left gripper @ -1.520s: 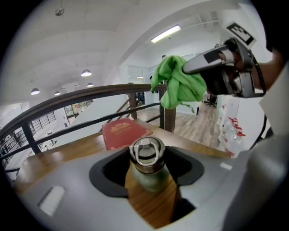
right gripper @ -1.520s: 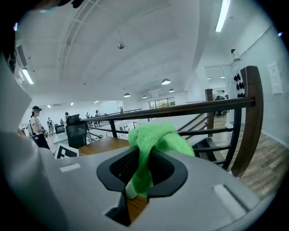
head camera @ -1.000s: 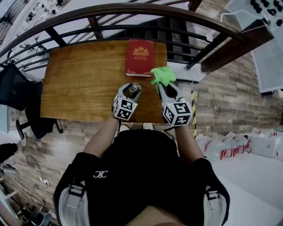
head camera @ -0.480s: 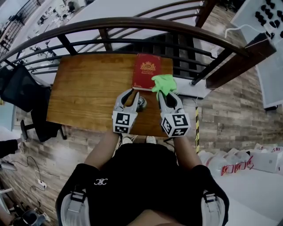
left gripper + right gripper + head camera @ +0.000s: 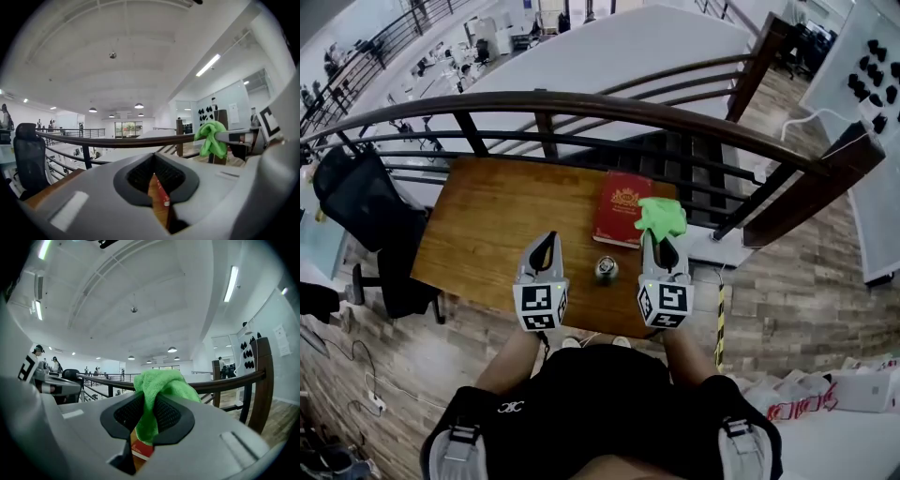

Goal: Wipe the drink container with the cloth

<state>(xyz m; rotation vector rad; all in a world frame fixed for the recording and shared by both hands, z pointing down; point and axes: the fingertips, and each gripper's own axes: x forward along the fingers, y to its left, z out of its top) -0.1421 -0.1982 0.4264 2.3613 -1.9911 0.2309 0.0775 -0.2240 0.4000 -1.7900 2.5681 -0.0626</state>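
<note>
Steadiness is what this wipe needs, and nothing is steadying the drink container [image 5: 606,269]. It stands upright and free on the tabletop [image 5: 492,220], between your two grippers and just in front of the red book [image 5: 623,206]. Your left gripper [image 5: 547,239] is held up to the container's left. Its jaws have just been closing and now meet tip to tip with nothing between them. Your right gripper [image 5: 660,240] is clamped on the green cloth [image 5: 662,217], which bunches out past the tips with a short fold hanging below.

If you mean to wipe from here, I would work in this order:

- Spread the left jaws wide before you bring them down. Shut as they are, they can only knock the container over.
- Come in level from the left and take the body low, below its middle, so the upper wall and rim stay bare for the cloth. Close gently, because a thin-walled container probably dents.
- Bring the right gripper in from the other side and lead with the loose bunch of cloth, not the hard tips. Press only until the fabric flattens against the wall.
- Stroke downward or around, and turn the container in the left grip to reach the far side.

Watch the book close behind, which leaves little room for the cloth on that side. I cannot tell whether the container holds liquid, so keep it upright throughout.
</note>
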